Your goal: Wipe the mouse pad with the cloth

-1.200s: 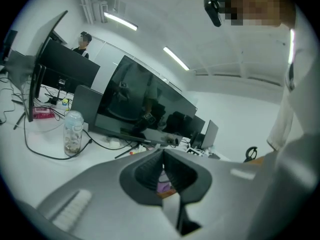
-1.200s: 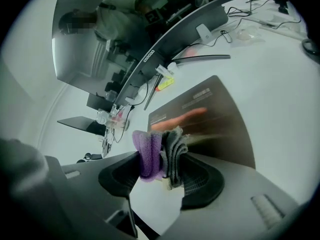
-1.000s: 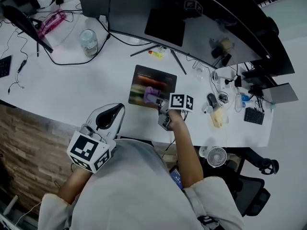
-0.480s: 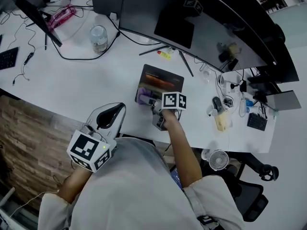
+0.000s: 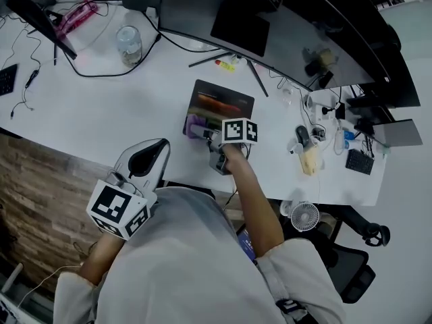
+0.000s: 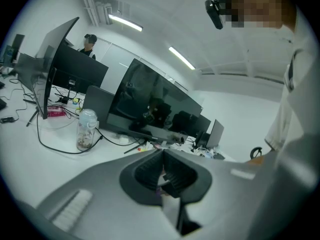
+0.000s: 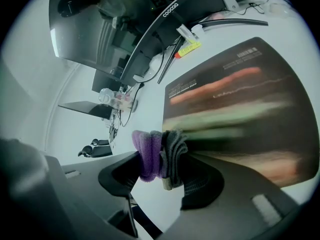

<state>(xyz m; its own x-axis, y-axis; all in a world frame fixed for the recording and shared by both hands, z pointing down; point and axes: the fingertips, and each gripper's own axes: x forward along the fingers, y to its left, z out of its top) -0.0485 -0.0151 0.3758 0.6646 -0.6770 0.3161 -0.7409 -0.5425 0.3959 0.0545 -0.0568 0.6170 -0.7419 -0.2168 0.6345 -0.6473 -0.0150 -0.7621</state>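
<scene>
A dark mouse pad (image 5: 223,103) with orange and green streaks lies on the white desk (image 5: 101,113) in front of the curved monitor. My right gripper (image 5: 204,133) is shut on a folded purple and grey cloth (image 5: 196,126), which rests at the pad's near left corner. In the right gripper view the cloth (image 7: 160,154) is pinched between the jaws at the edge of the mouse pad (image 7: 240,104). My left gripper (image 5: 145,159) hovers by the desk's near edge, away from the pad, its jaws closed together with nothing between them (image 6: 162,176).
A curved monitor (image 5: 283,25) stands behind the pad, its stand legs (image 5: 229,63) reaching toward it. A jar (image 5: 127,44) and cables sit at the back left. A small yellow item (image 5: 225,65) lies near the stand. Gadgets (image 5: 307,147) and a small fan (image 5: 304,216) crowd the right.
My right gripper has dragged the cloth leftward across the pad, from its near middle to its near left corner. The left gripper has stayed put.
</scene>
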